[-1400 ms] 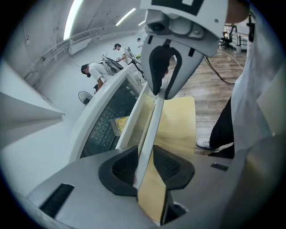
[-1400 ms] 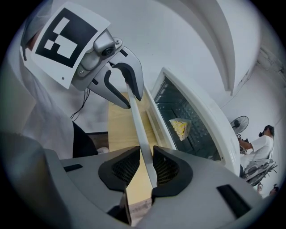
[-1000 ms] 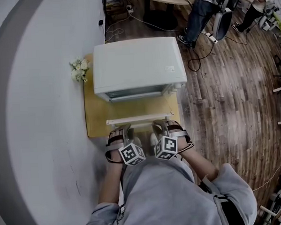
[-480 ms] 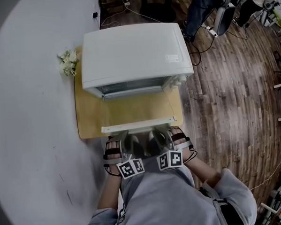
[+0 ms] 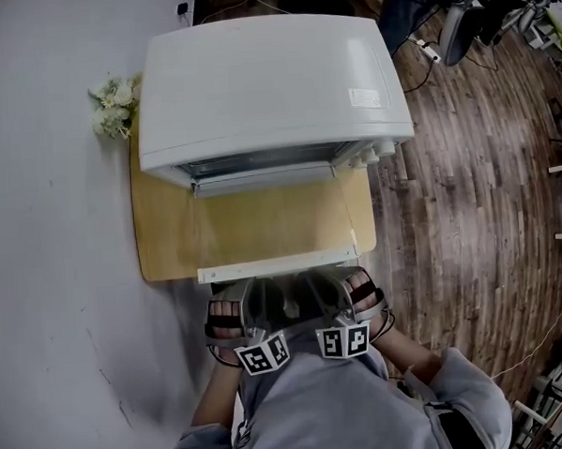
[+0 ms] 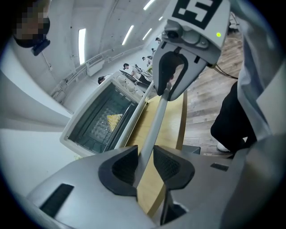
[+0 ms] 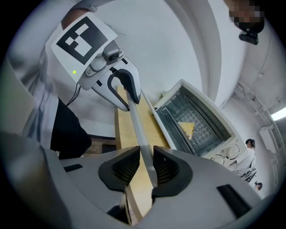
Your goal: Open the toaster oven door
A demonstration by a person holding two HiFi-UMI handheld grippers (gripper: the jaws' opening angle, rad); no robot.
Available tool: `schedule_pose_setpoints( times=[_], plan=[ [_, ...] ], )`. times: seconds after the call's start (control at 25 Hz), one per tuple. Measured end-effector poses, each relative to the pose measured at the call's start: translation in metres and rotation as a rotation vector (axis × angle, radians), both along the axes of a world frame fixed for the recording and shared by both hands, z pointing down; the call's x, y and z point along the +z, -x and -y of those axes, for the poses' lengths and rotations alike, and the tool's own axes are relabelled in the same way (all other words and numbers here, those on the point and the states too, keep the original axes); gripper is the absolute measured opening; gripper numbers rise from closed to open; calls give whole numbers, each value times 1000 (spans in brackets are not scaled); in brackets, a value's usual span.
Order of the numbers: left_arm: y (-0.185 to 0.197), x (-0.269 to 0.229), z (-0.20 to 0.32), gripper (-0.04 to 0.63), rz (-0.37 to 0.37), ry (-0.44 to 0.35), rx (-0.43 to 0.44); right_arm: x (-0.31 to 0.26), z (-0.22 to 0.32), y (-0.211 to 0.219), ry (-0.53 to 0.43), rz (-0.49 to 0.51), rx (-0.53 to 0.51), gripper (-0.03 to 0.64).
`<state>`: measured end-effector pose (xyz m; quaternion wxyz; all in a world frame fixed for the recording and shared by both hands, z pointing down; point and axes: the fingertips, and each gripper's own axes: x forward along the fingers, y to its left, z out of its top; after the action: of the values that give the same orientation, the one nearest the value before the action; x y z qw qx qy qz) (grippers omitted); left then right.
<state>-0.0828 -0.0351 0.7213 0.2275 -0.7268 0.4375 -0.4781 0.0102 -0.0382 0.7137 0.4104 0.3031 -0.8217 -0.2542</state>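
The white toaster oven (image 5: 264, 88) stands on a wooden board (image 5: 159, 225). Its glass door (image 5: 262, 224) hangs open, swung down toward me, with the pale handle bar (image 5: 276, 264) at its near edge. My left gripper (image 5: 250, 300) and right gripper (image 5: 327, 292) sit side by side on that bar. In the left gripper view the handle (image 6: 154, 129) runs between the pads of the left gripper (image 6: 144, 163). In the right gripper view the handle (image 7: 138, 125) lies clamped in the right gripper (image 7: 146, 166). Inside the oven cavity (image 7: 196, 120) a yellow piece of food (image 7: 187, 129) rests on the rack.
A small bunch of pale flowers (image 5: 113, 107) lies at the board's far left corner. Control knobs (image 5: 376, 153) are on the oven's right front. Dark wooden floor (image 5: 476, 190) is to the right, with cables and people's legs (image 5: 420, 0) farther back.
The door has swung down further and its handle has come toward me. Both grippers have sunk with it, still on the bar. The oven fills more of the head view.
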Motion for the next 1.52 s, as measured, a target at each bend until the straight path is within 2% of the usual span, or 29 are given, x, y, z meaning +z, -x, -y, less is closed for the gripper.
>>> schedule_pose_setpoints(
  times=[0.28,0.6,0.88,1.0,1.2,1.36,1.52],
  plan=[
    [-2,20,-4,103,-12,-100,4,19,-5,-2,-95,57,-12,84],
    [-4,59,-7,106,-16,-161,-2,57,-9,-4,-136,99,-32,72],
    [-4,63,-8,106,-72,-273,-11,60,-11,-4,-223,153,-51,72],
    [-3,63,-8,107,-76,-254,-14,59,-10,-3,-210,148,-55,72],
    [-2,48,-20,104,-65,-157,-19,38,-20,-5,-151,134,-63,48],
    [0,5,-27,79,-82,-121,-27,-6,-23,-6,-97,171,-37,21],
    [5,-53,-20,51,-144,-124,-77,-62,-15,-10,-65,233,28,8]
  ],
)
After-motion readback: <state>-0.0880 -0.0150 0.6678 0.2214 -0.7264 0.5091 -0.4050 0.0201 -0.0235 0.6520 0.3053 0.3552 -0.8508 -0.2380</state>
